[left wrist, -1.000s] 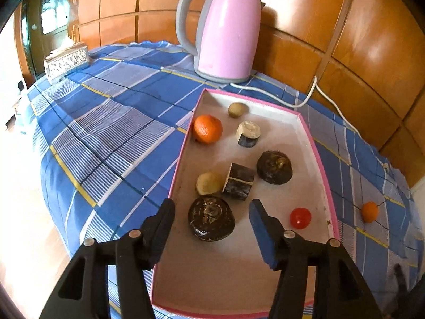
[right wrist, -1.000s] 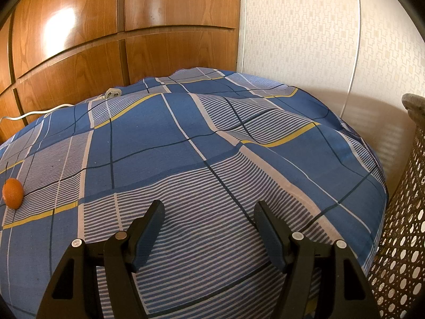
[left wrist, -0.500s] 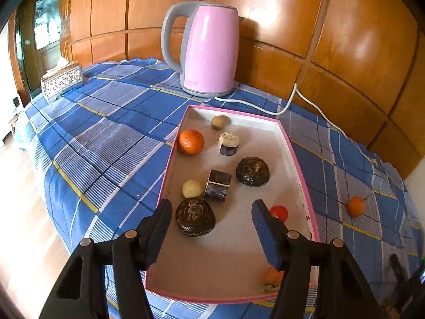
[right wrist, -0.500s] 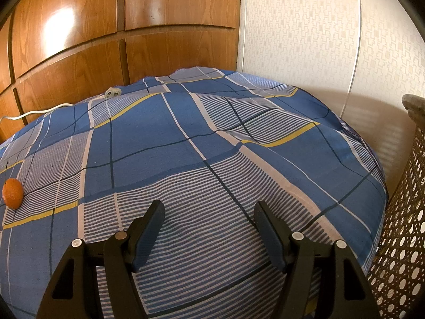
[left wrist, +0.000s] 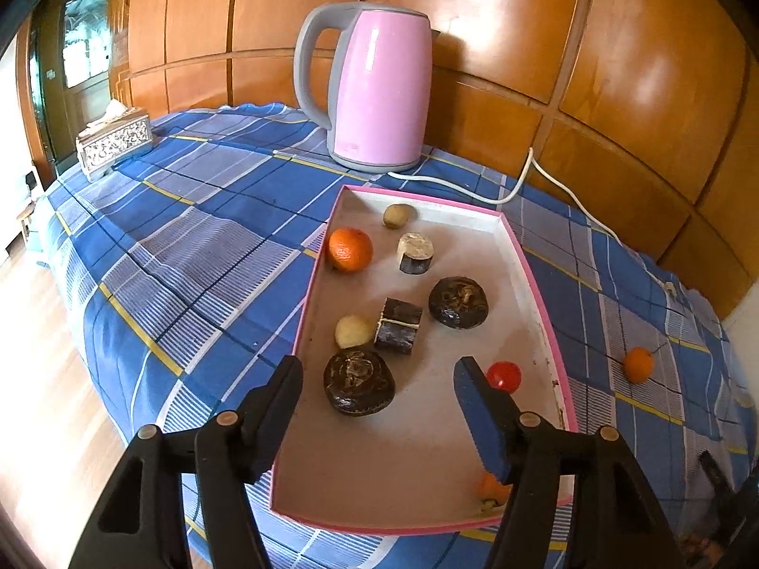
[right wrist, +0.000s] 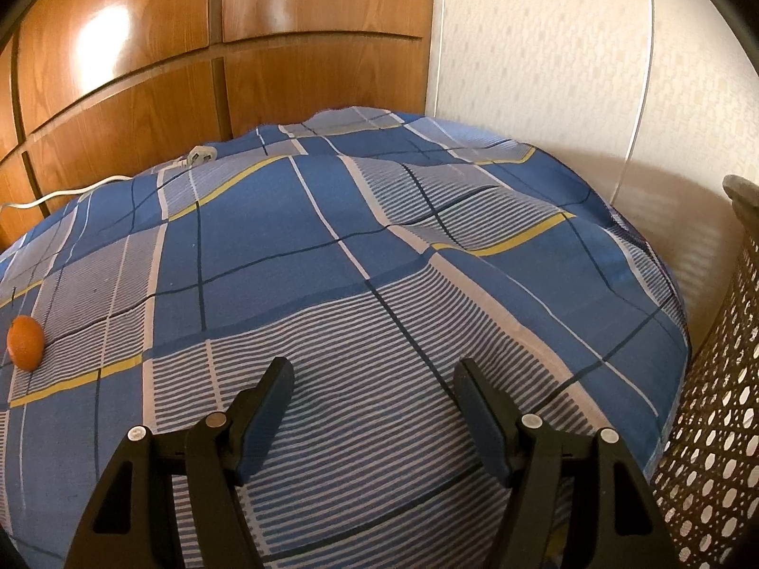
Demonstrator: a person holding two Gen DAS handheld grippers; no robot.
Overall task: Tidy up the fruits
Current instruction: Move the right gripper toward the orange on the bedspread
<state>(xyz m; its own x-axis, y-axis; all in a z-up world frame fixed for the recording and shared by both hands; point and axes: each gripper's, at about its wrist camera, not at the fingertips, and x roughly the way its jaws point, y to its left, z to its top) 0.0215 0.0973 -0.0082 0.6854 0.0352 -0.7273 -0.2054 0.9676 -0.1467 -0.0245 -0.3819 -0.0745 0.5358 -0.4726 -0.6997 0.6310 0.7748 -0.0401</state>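
left gripper (left wrist: 377, 372), right gripper (right wrist: 372, 374): spread wide, holding nothing.

A pink electric kettle (left wrist: 379, 90) with a grey handle and white cord (left wrist: 517, 189) stands on a tablecloth (left wrist: 180, 246) checked in blue, white pinstripe and thin yellow lines, before glossy orange-brown wood panelling (left wrist: 616, 71). The pink-rimmed tray (left wrist: 541, 294), off-white inside, shows an orange tangerine (left wrist: 350, 249), a red cherry tomato (left wrist: 504, 375), two dark brown wrinkled fruits (left wrist: 358, 381), pale tan round ones (left wrist: 354, 331) and black-skinned cane pieces (left wrist: 397, 325). A small orange fruit (right wrist: 25, 342) lies on the cloth beside cream patterned wallpaper (right wrist: 545, 71).
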